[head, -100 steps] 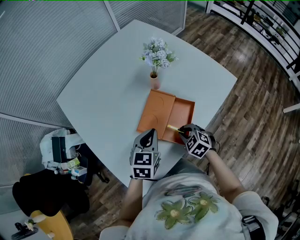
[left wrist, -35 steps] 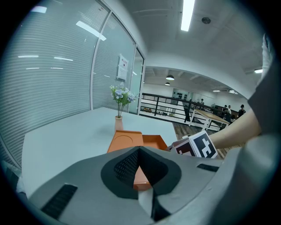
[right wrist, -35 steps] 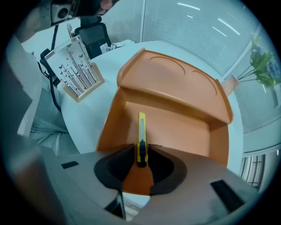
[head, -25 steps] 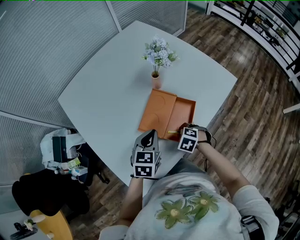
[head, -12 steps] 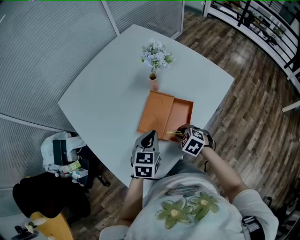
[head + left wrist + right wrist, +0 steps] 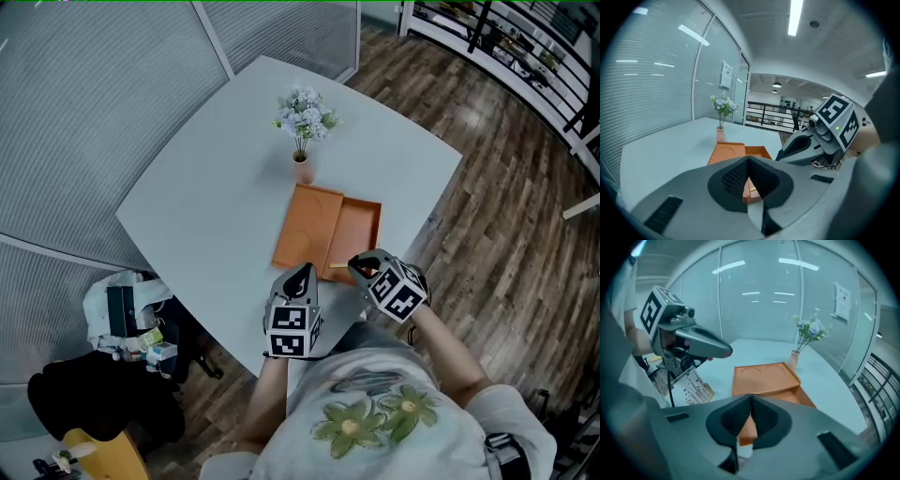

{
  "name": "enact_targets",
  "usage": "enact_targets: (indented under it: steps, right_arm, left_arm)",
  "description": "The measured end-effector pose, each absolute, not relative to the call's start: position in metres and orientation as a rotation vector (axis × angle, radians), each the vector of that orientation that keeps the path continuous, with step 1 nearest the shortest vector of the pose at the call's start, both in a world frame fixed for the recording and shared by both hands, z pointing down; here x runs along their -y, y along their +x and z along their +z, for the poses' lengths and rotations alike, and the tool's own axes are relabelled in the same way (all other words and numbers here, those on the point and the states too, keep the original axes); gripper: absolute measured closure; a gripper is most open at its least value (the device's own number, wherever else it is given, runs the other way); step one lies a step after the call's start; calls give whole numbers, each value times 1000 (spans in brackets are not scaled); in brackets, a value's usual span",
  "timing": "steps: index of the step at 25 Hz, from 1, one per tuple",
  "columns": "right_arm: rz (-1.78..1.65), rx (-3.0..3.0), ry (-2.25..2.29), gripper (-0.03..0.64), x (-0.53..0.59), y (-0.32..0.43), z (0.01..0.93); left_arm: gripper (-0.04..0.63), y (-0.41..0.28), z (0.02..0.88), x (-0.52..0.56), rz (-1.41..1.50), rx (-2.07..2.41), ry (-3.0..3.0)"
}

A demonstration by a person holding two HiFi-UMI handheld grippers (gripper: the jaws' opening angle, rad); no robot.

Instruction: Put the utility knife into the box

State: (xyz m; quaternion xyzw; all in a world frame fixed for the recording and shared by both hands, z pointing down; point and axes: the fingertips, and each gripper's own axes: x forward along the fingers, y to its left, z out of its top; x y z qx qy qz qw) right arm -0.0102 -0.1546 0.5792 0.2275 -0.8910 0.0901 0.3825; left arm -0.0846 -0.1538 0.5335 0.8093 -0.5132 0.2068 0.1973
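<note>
Head view: white counter (image 6: 216, 187) carrying orange box (image 6: 364, 225), its lid (image 6: 305, 230) lying alongside, touching it. Flower vase (image 6: 301, 167) standing just behind lid. Yellow utility knife (image 6: 337, 266) lying inside box at near end. Right gripper (image 6: 359, 266) hovering just beside knife. Left gripper (image 6: 300, 274) pointing at lid's near edge.

Left gripper view: jaws clenched, tips meeting, gripping nothing.

Right gripper view: jaws closing, tips meeting, nothing between them, box lying beyond.
</note>
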Motion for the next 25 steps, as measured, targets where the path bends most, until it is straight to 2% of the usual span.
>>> enact_targets:
  steps: [1,10,25]
  right_arm:
    - [234,2294,601,614,154,-10,573]
    - [235,2485,746,615,150,-9,523]
    - [304,2592,841,617,140,4,500]
  left_arm:
    - [595,-83,532,154,576,1434,2271]
    - [594,-72,526,148,563,1394,2317]
    - [595,-65,522,145,551,1368,2347]
